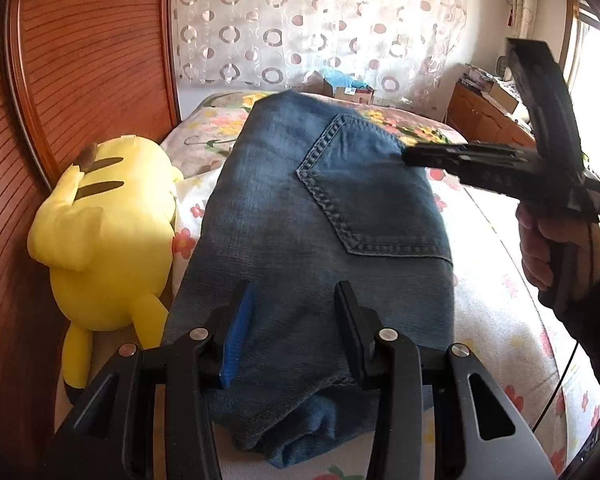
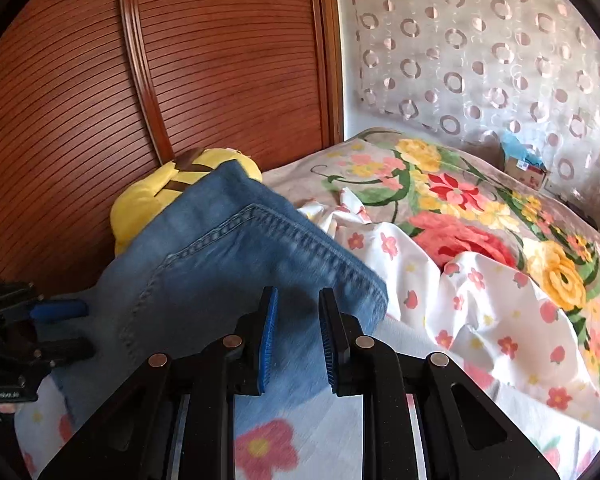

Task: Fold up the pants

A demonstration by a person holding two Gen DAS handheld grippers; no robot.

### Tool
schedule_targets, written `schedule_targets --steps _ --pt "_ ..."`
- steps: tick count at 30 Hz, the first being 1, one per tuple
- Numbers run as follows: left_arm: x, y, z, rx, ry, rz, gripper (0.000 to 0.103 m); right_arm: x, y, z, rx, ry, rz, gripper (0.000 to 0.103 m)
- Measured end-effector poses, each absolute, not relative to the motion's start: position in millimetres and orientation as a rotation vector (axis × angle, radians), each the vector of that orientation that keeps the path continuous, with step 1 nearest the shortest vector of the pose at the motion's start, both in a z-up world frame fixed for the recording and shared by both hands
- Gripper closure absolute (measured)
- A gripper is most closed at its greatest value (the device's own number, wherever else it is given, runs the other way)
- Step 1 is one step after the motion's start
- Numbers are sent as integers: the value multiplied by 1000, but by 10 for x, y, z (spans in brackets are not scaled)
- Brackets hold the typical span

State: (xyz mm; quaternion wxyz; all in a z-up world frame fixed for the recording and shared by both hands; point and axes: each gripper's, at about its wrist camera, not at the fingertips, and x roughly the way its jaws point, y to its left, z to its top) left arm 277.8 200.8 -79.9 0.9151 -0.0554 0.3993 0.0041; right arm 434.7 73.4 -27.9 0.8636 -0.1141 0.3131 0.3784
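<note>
Blue jeans (image 1: 308, 216) lie folded on the bed, a back pocket facing up. My left gripper (image 1: 295, 292) hovers over their near end, jaws apart with only flat denim showing between the pads. A hand holds my right gripper (image 1: 406, 158) over the jeans' right side by the pocket. In the right wrist view the right gripper (image 2: 298, 294) stands over the jeans (image 2: 228, 264) near their edge, jaws narrow but apart, nothing pinched. The left gripper (image 2: 80, 328) shows at the left edge of that view, resting by the denim.
A yellow plush toy (image 1: 108, 232) lies left of the jeans against a ribbed wooden panel (image 1: 80, 60). The flowered bed sheet (image 1: 500, 300) spreads to the right. A cardboard box (image 1: 348, 90) and a wooden cabinet (image 1: 484, 116) stand beyond the bed, under a patterned curtain.
</note>
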Motion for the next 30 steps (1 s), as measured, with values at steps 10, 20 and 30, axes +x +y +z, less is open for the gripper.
schedule_targets --steps 10,20,30 --pt "2552 1813 -583 -72 766 2 54 3742 324 -154 -190 641 794 82" --pt "2244 1559 -334 -41 712 -23 42 3105 -71 -28 -161 600 777 81" --pt "1894 1276 -113 -31 643 -49 21 2509 -502 86 -121 555 720 76"
